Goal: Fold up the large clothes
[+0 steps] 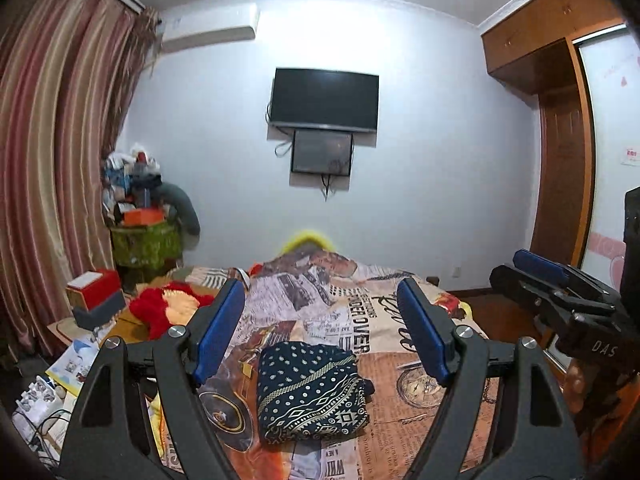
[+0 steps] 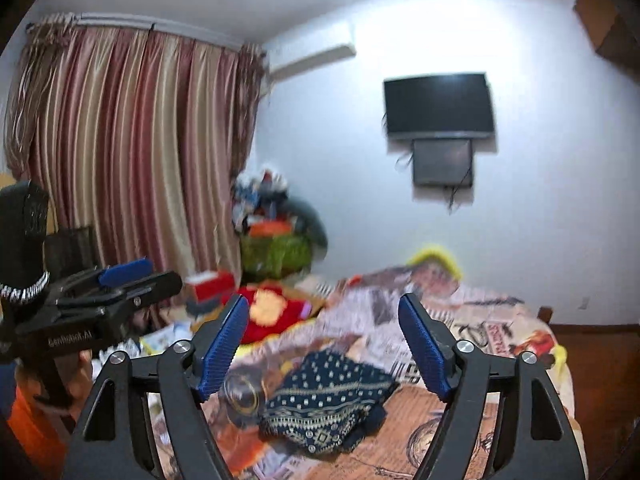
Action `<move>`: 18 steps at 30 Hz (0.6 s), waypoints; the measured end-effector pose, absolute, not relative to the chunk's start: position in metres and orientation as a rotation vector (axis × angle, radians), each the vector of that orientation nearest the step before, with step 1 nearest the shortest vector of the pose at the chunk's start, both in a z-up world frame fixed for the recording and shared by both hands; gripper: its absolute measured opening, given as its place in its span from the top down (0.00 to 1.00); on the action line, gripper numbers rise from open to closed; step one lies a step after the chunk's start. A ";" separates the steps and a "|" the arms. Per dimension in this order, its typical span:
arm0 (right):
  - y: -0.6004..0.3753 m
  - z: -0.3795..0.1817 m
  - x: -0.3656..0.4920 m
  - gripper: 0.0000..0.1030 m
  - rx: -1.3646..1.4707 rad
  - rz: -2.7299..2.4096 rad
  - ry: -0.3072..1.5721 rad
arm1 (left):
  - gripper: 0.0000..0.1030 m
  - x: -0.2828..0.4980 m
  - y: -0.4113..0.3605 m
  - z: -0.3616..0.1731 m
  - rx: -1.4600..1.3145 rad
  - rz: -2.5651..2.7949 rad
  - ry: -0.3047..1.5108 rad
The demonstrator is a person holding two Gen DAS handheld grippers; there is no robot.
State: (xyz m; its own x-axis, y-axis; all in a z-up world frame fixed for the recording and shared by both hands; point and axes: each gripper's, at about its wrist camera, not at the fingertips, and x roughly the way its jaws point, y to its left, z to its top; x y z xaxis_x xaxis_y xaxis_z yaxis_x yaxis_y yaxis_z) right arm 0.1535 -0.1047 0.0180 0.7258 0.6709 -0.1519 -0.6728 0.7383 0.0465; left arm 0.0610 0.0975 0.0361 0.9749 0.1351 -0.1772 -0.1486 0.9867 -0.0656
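Since the dark patterned garment already lies as a compact folded bundle on the newspaper-print bedspread, you have nothing clamped: both tools stand with jaws apart and empty. From your left gripper the bundle sits at six o'clock, straight ahead and below, its long axis running roughly twelve to six, away from you. From your right gripper it lies at six too, skewed toward seven. Judging by this, your left hand looks better centred on it, though neither is clearly nearer.
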 end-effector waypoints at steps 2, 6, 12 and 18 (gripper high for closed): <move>-0.110 0.018 0.143 0.25 0.017 0.727 0.153 | 0.24 0.055 0.091 0.034 -0.068 0.161 0.164; -0.115 0.013 0.132 0.17 0.038 0.678 0.147 | 0.21 0.046 0.086 0.027 -0.073 0.205 0.159; -0.116 0.005 0.124 0.06 -0.001 0.639 0.167 | 0.06 0.041 0.086 0.019 -0.084 0.234 0.171; -0.116 -0.002 0.122 0.00 -0.009 0.627 0.188 | 0.03 0.043 0.089 0.008 -0.101 0.229 0.201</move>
State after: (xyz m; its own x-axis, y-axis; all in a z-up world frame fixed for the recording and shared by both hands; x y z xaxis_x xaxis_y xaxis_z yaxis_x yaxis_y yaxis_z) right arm 0.1217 -0.1164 -0.0017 0.7935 0.5821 -0.1775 -0.5838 0.8105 0.0481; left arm 0.0433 0.0888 0.0085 0.9538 0.2154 -0.2095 -0.2356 0.9689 -0.0764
